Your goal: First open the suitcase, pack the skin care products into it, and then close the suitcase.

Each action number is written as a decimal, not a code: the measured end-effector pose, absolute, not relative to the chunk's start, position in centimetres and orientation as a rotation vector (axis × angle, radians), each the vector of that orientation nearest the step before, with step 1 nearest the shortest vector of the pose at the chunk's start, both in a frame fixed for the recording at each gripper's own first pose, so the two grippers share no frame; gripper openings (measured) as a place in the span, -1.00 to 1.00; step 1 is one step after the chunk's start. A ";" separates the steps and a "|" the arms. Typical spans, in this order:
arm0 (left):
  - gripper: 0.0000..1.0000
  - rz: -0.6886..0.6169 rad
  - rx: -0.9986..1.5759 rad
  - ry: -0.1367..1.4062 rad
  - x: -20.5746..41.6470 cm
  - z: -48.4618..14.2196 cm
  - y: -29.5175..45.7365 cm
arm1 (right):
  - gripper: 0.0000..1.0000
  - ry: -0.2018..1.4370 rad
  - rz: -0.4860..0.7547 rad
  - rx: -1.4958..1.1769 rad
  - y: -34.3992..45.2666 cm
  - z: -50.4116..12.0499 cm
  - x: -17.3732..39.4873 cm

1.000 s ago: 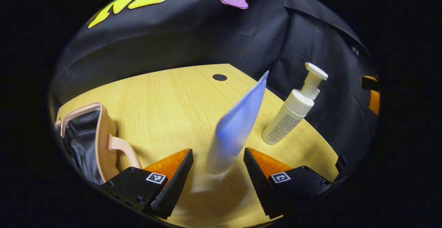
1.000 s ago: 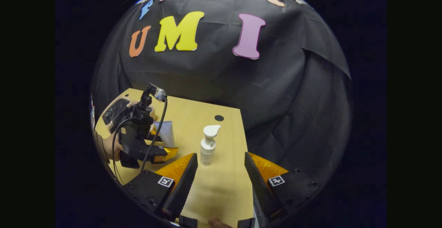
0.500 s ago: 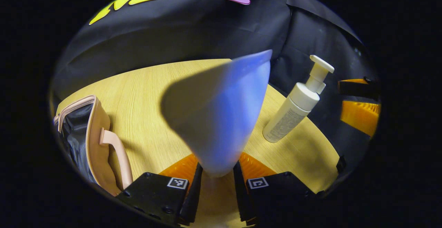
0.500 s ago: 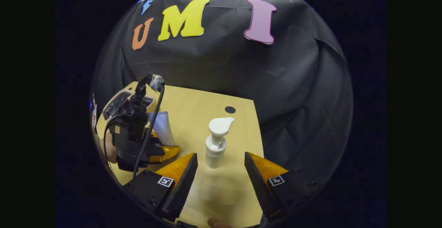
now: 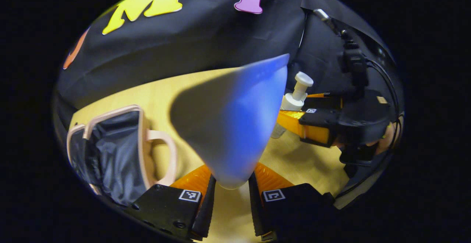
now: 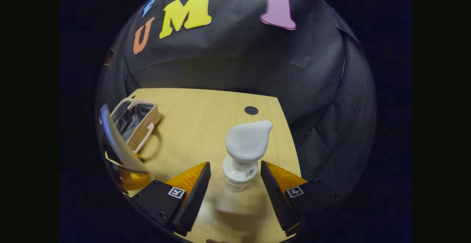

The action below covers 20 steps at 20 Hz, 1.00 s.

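A pale blue-white tube (image 5: 232, 121) stands up close in the left gripper view, and my left gripper (image 5: 232, 180) is shut on its lower end. The small pink suitcase (image 5: 110, 147) lies open to the left, showing its dark lining and its handle. In the right gripper view a white pump bottle (image 6: 244, 151) stands upright between the fingers of my right gripper (image 6: 234, 169), which is open; the fingers flank it without touching. The suitcase (image 6: 136, 121) sits far left there, with the tube (image 6: 117, 140) at the view's left edge.
The wooden table (image 6: 206, 118) has a round black hole (image 6: 251, 110) near its far edge. Black cloth walls close the back and right. In the left gripper view a hand (image 5: 386, 143) holds the right gripper's body beside the pump bottle (image 5: 294, 99).
My right gripper has moved forward until the pump bottle stands between its fingers. My left gripper has turned toward the suitcase with the tube held in it.
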<state>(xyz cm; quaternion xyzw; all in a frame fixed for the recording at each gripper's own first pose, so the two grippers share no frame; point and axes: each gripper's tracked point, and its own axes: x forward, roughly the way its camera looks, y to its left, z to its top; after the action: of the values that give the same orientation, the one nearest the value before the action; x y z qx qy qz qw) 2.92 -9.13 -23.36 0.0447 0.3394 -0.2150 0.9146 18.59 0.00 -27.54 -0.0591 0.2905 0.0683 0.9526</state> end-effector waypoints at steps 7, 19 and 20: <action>-0.06 -0.241 0.068 0.680 0.2 -17.7 2.5 | 0.00 0.604 0.062 -0.086 -0.2 -28.3 18.6; -0.05 -0.045 -0.026 0.961 2.2 -28.3 18.6 | -0.04 0.576 0.062 -0.055 5.5 -23.0 9.4; -0.06 -0.052 -0.042 0.966 2.2 -28.9 18.5 | -0.04 0.573 0.072 -0.054 6.4 -22.5 8.9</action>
<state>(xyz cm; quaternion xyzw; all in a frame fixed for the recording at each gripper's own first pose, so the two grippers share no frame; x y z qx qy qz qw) 2.18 18.48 -28.89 -0.0200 0.4645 -0.0248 0.8850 8.92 6.35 -22.55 -0.0266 0.2823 0.0353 0.9583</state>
